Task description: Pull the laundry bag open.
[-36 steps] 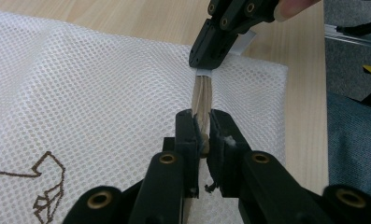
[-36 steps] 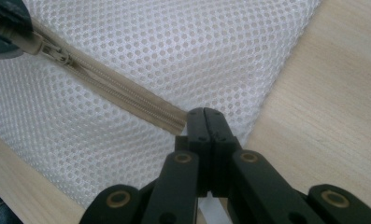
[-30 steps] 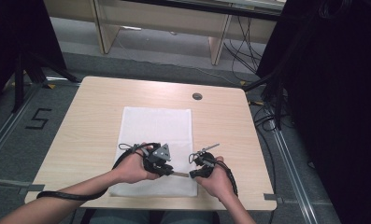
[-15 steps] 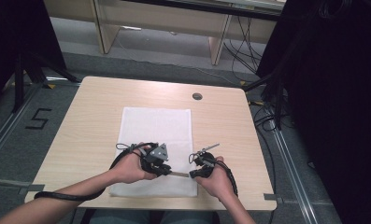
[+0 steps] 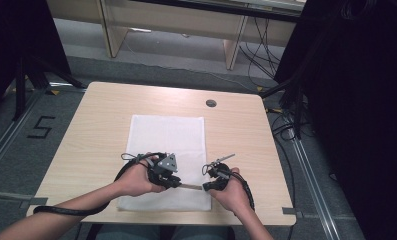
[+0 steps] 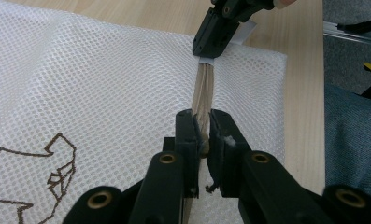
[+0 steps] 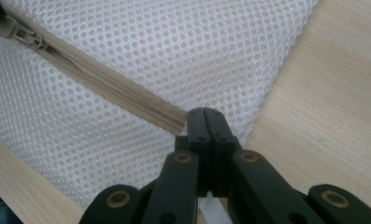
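Two grippers meet over the near edge of a white mesh bag (image 5: 168, 160) lying flat on the wooden table (image 5: 101, 115). The left gripper (image 6: 201, 122) has its jaws pinched on the beige zipper (image 6: 203, 91), apparently at the slider end. The right gripper (image 7: 205, 115) is fully closed at the other end of that zipper, where a white tab (image 6: 241, 33) sticks out at the bag's corner; the tab itself is hidden between the jaws in the right gripper view, so the hold is a fair guess from the left gripper view.

I judge the bag light, limp and open-weave: it will bunch and slide on the smooth table rather than resist, so one end needs anchoring while the other pulls. The zipper tape and slider are the only firm parts worth gripping; mesh alone would stretch or snag.

In the high view the bag's long axis runs away from the person, while the zipper (image 5: 190, 186) lies across it, along the near short edge, running left to right between the two hands.
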### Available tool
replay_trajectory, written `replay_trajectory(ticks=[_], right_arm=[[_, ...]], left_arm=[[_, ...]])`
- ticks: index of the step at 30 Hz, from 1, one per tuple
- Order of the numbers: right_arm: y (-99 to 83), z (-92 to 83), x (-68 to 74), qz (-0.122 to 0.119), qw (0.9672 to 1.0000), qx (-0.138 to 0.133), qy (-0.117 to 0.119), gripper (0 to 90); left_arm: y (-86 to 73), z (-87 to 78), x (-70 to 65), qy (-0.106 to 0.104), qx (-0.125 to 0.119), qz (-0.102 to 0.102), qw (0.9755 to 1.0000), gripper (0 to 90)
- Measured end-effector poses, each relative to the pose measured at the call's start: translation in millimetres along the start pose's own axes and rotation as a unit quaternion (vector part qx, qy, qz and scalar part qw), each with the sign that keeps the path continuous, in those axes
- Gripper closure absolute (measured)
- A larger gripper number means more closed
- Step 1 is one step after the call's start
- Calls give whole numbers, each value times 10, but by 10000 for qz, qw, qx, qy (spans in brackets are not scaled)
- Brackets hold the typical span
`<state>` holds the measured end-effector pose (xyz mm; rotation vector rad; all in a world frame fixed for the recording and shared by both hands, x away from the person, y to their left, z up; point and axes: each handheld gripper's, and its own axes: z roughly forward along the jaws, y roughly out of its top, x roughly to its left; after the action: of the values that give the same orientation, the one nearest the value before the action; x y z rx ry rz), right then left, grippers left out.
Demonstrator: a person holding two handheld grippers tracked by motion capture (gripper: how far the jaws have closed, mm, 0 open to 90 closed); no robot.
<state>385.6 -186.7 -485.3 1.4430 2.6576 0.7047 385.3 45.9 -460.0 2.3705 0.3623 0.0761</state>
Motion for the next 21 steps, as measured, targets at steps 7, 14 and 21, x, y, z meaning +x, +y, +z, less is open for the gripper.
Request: replay_trajectory(ticks=[7, 14, 21], right_arm=[[0, 0, 0, -1, 10000, 0, -1, 900], [3, -1, -1, -85, 10000, 3, -2, 900], [4, 0, 8, -80, 10000, 9, -13, 900]], left_arm=[[-7, -14, 16, -1, 31, 79, 10000, 819], [-44, -50, 13, 34, 52, 59, 10000, 819], [-58, -72, 19, -12, 13, 32, 10000, 819]])
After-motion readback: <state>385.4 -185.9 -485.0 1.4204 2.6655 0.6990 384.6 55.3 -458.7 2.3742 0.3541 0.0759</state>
